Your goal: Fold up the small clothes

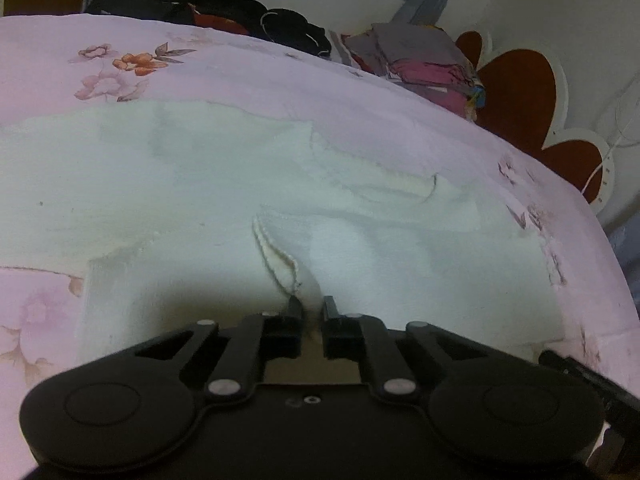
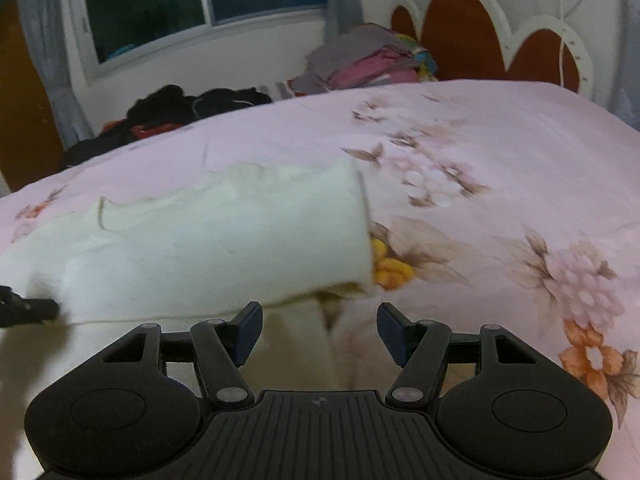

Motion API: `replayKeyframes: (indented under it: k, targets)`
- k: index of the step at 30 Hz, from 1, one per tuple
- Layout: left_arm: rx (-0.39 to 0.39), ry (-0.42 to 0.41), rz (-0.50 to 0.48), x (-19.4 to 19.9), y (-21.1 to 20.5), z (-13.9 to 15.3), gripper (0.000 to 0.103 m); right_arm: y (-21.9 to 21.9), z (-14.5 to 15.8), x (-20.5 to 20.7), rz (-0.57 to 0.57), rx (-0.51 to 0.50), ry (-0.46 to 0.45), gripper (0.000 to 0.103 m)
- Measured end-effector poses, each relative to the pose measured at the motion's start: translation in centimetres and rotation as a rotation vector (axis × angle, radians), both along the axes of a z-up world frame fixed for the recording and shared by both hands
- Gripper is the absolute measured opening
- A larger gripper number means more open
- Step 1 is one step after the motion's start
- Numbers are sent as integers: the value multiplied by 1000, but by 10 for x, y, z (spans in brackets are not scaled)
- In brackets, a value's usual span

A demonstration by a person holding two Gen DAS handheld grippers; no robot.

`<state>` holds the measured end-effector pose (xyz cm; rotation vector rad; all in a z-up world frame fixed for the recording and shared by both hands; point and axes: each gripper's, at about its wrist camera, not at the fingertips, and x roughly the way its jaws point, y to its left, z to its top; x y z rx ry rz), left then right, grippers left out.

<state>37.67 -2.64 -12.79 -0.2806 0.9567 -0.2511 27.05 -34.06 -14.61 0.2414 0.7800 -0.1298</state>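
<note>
Left hand-held gripper (image 1: 312, 306) is clamped on the white garment (image 1: 240, 184). Right hand-held gripper (image 2: 320, 320) is held agape over the bed (image 2: 500, 152), nothing gripped.

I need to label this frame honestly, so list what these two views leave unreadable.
- What kind of piece the white garment is: its near end runs under the left hand-held gripper in the left wrist view, and it is blurred in the right wrist view.
- Items in the dark clothes pile: far and merged, both views.
- Folded stack: pieces too small to count.
</note>
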Motion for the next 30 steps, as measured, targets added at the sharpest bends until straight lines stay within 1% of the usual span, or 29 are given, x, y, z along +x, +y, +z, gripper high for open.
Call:
replayKeyframes:
  k: [1, 3, 6, 9, 10, 11, 12, 15, 16, 17, 18, 20, 23, 25, 26, 27, 28, 29, 30]
  targets:
    - [-2, -15, 2, 0, 0, 3, 7, -1, -1, -1, -4, -3, 2, 64]
    - [-40, -62, 16, -2, 3, 15, 7, -2, -3, 1, -5, -9, 5, 64]
    - [-91, -127, 30, -2, 11, 42, 7, 0, -8, 5, -2, -18, 12, 64]
    - [-100, -197, 34, -2, 19, 67, 7, 3, -11, 13, -7, -15, 6, 63]
    - [-96, -211, 45, -2, 24, 71, 7, 3, -11, 16, -9, -18, -1, 56]
    - [-94, -213, 60, -1, 28, 71, 7, 4, -11, 21, -8, -14, -4, 44]
    - [-92, -209, 75, -1, 34, 70, 7, 4, -11, 26, -12, -3, -4, 42]
    - [-58, -180, 116, 3, 51, 58, 7, 5, -11, 37, -20, 22, -11, 40]
    - [-50, -162, 128, 4, 56, 50, 7, 6, -11, 41, -12, 25, -12, 30]
    - [-39, -150, 137, 6, 59, 45, 7, 7, -12, 43, -3, 29, -8, 16]
    - [-22, -136, 141, 8, 61, 40, 7, 7, -12, 44, -4, 32, -6, 14]
    - [3, -109, 142, 10, 63, 27, 7, 4, -11, 41, -16, 37, -12, 7]
    - [40, -70, 131, 10, 64, 8, 7, -5, -16, 33, -72, 59, -3, 7]
    - [67, -60, 121, 9, 61, 1, 7, -4, -14, 32, -57, 44, 3, 7]
    - [76, -64, 117, 7, 60, 0, 9, -4, -12, 31, -46, 41, 9, 7]
    - [91, -68, 116, 6, 60, 2, 13, -5, -11, 31, -30, 58, 21, 7]
    - [113, -74, 117, 6, 59, 5, 19, -8, -9, 29, -24, 74, 25, 7]
    - [129, -82, 121, 4, 60, 8, 25, -10, -5, 25, -24, 75, 18, 8]
    - [150, -99, 124, 1, 60, 13, 28, -11, -1, 22, -17, 71, 10, 8]
